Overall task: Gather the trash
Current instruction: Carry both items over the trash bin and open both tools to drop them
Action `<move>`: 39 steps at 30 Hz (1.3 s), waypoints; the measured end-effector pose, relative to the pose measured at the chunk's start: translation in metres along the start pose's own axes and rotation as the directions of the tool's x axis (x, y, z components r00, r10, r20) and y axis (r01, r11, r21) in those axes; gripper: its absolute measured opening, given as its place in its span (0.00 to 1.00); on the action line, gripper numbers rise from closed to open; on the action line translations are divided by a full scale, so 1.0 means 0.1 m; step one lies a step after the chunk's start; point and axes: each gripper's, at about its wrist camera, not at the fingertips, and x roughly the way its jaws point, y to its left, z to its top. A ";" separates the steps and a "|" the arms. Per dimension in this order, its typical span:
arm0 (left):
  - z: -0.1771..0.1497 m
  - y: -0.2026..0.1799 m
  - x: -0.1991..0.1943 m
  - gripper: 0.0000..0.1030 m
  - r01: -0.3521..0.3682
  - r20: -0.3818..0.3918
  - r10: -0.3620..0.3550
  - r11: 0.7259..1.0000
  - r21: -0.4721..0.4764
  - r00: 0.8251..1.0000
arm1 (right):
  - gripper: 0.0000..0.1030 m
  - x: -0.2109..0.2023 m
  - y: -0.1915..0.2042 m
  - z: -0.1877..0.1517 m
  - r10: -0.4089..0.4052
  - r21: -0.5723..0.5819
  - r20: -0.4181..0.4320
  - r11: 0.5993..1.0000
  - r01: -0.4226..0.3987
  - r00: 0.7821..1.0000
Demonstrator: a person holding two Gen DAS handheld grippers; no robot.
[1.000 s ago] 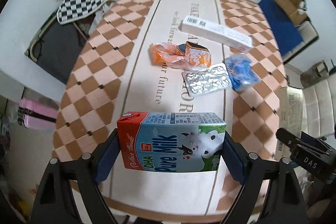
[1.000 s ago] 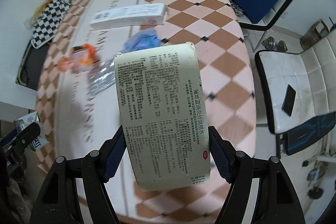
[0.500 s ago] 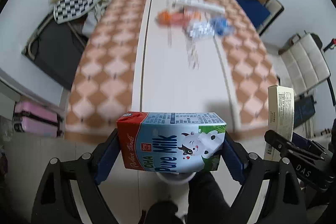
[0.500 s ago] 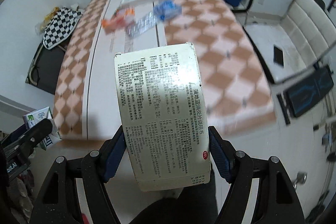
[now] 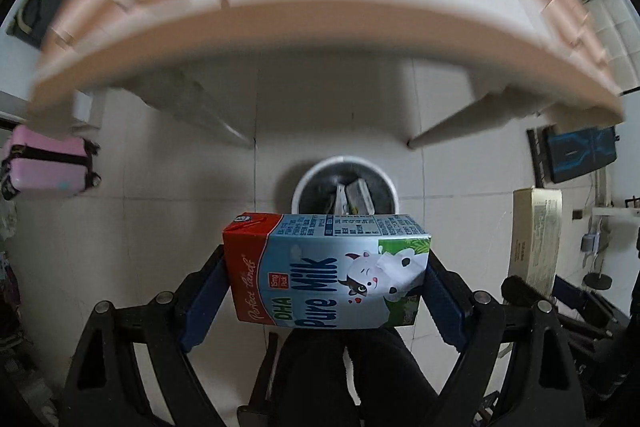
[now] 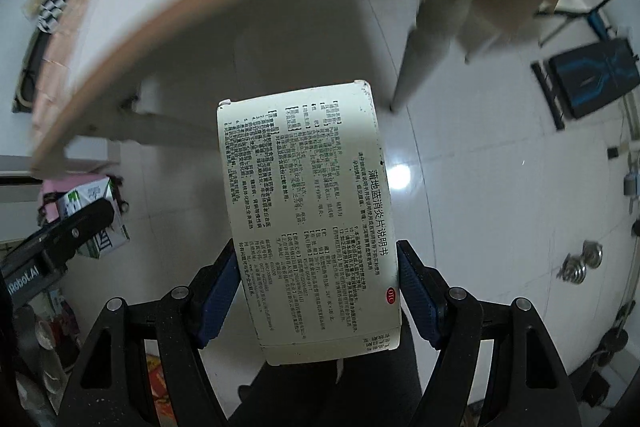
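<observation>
My left gripper (image 5: 326, 301) is shut on a blue and red Pure Milk carton (image 5: 326, 273), held sideways above the floor just short of a white round trash bin (image 5: 345, 187) with some boxes inside. My right gripper (image 6: 318, 297) is shut on a cream medicine box (image 6: 308, 219) with black printed text, held over the white tiled floor. The medicine box also shows at the right of the left wrist view (image 5: 534, 233), and the milk carton at the left of the right wrist view (image 6: 94, 217).
The table's front edge (image 5: 320, 27) curves overhead, with white legs (image 5: 460, 129) on either side of the bin. A pink suitcase (image 5: 44, 167) stands on the floor at left. A blue and black bench (image 6: 596, 79) and dumbbell weights (image 6: 580, 263) lie at right.
Both grippers have pulled back off the table and tipped down toward the floor with their loads. The trash bin has come into the left wrist view.
</observation>
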 end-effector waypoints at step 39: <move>-0.14 0.60 1.85 0.96 0.057 -0.116 -0.082 0.977 -0.206 0.990 | 1.00 2.94 -0.41 0.03 0.115 0.076 -0.120 0.991 -0.106 0.986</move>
